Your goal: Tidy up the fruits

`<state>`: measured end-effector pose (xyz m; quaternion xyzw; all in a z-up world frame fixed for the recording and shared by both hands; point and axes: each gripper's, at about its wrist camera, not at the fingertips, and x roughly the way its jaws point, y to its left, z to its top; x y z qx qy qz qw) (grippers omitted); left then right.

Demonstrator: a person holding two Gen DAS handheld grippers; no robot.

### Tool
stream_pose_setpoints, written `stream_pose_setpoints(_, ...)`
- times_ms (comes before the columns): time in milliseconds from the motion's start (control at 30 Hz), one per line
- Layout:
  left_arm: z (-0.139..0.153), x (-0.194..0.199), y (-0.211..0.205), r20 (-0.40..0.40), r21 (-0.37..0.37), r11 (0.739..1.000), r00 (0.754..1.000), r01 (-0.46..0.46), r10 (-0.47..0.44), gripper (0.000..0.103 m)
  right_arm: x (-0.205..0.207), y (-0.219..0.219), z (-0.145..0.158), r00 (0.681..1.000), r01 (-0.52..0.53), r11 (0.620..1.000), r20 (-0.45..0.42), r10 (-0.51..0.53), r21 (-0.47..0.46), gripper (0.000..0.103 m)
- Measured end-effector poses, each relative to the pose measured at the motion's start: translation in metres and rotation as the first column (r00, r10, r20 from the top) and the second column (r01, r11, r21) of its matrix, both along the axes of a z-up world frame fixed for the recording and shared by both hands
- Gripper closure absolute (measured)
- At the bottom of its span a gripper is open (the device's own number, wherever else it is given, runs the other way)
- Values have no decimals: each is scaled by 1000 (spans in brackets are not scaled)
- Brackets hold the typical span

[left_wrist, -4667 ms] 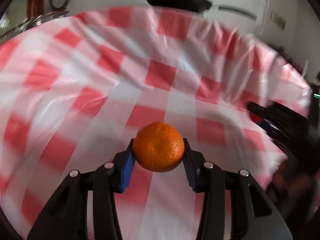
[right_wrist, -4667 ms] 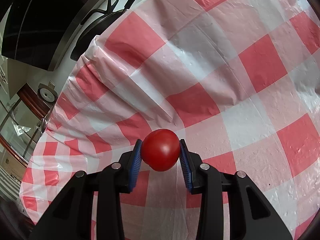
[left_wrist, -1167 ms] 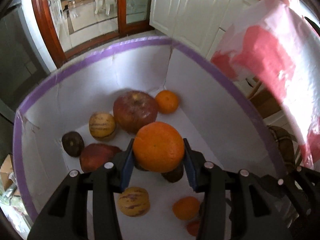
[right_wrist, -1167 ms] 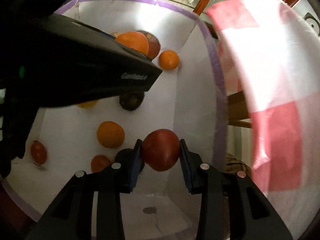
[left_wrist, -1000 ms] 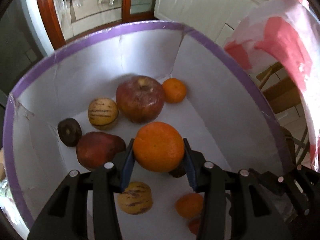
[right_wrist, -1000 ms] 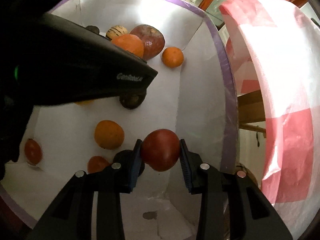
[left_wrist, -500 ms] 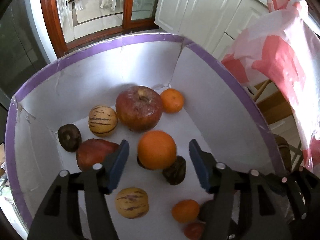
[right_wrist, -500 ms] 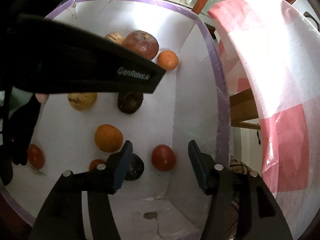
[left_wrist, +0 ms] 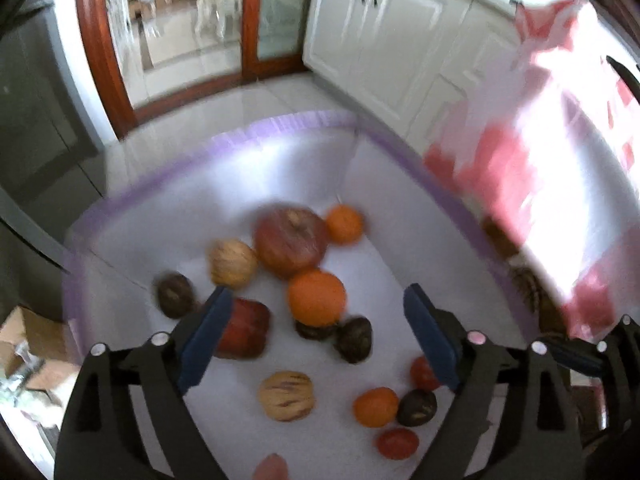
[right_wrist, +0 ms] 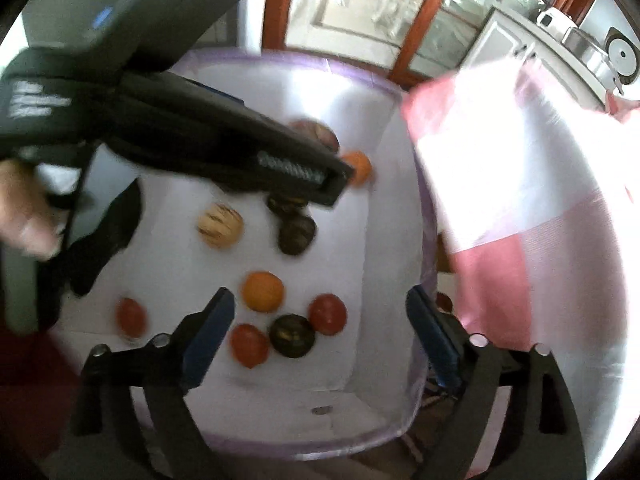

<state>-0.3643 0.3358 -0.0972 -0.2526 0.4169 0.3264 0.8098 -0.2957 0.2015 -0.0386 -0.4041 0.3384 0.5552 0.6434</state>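
The left gripper [left_wrist: 316,312] hung with its jaws spread wide and nothing between them; the right gripper [right_wrist: 320,308] was likewise agape and empty, pointing downward beside it

White panelled cabinets [left_wrist: 400,40] stand right of a wood-framed glass door [left_wrist: 248,20]; pale glossy floor tiles [left_wrist: 248,100] spread below the door, brightly lit.

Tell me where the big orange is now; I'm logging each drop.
In the left wrist view, the big orange sits mid-box, just in front of the large red apple and atop a dark fruit.
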Motion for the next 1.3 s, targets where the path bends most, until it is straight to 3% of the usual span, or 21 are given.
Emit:
stream_pose_setpoints(67, 31, -14, -1, -5, 109, 993, 999, -45, 46, 4, 1, -6, 16, 998, -3, 1000, -63, 5, 19, 16)
stream_pose_setpoints(133, 52, -23, -7, -12, 177, 981, 996, -81, 84, 1, 4, -13, 27, 993, 10, 999, -121, -5, 41, 16)
stream_pose_setpoints(233, 72, -34, -16, 18, 198, 974, 993, -115, 113, 1, 7, -18, 33, 984, 49, 998, -176, -39, 48, 16)
stream_pose_setpoints(300, 68, -40, -15, 3, 204, 957, 978, -205, 209, 1, 3, -17, 21, 986, 72, 997, -153, -66, 32, 16)
stream_pose_setpoints(367, 58, -42, -8, -51, 166, 954, 964, -251, 263, 1, 1, -20, 20, 989, 101, 995, -114, -98, 17, 16)
stream_pose_setpoints(500, 34, -33, -18, -150, 134, 977, 971, -165, 184, 1, 8, -26, 21, 981, 165, 986, -105, -162, 22, 16)
stream_pose_setpoints(700, 4, -23, -37, -211, 25, 995, 972, -98, 101, 1, 10, -25, 9, 980, 165, 986, -115, -164, -4, 16)
stream_pose_setpoints(1300, -14, -24, -31, -207, -68, 991, 973, -117, 100, 1, 12, -15, -14, 977, 177, 982, -114, -183, -59, 16)
